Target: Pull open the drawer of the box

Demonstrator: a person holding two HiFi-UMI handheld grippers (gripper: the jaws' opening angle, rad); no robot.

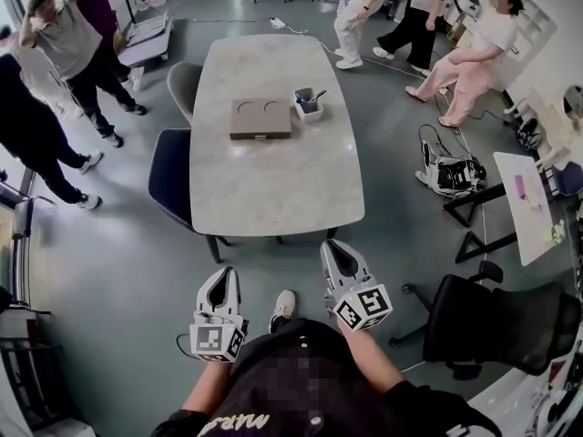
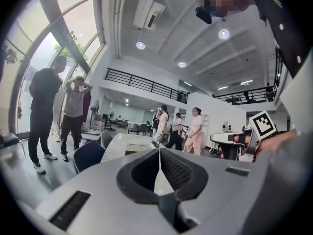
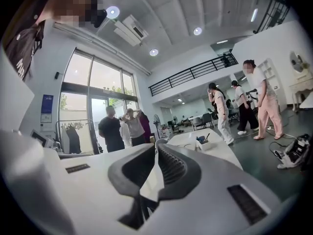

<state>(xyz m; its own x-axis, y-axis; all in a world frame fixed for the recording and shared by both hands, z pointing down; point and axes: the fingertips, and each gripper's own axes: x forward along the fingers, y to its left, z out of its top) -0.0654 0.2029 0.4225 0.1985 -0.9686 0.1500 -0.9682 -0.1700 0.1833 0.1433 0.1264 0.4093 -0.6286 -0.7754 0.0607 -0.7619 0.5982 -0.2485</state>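
A flat brown box (image 1: 260,118) with two round recesses in its top lies on the far half of the white table (image 1: 273,189). Its drawer front (image 1: 260,137) faces me and looks closed. Both grippers hang well short of the table, over the floor in front of my body. The left gripper (image 1: 225,271) is shut with nothing in it; in the left gripper view its jaws (image 2: 159,152) meet along one line. My right gripper (image 1: 330,244) is also shut and empty, its jaws (image 3: 155,145) pressed together.
A small white holder with pens (image 1: 308,105) stands right beside the box. A dark blue chair (image 1: 171,176) and a grey chair (image 1: 185,85) sit at the table's left side. A black office chair (image 1: 492,321) is at my right. Several people stand around the room.
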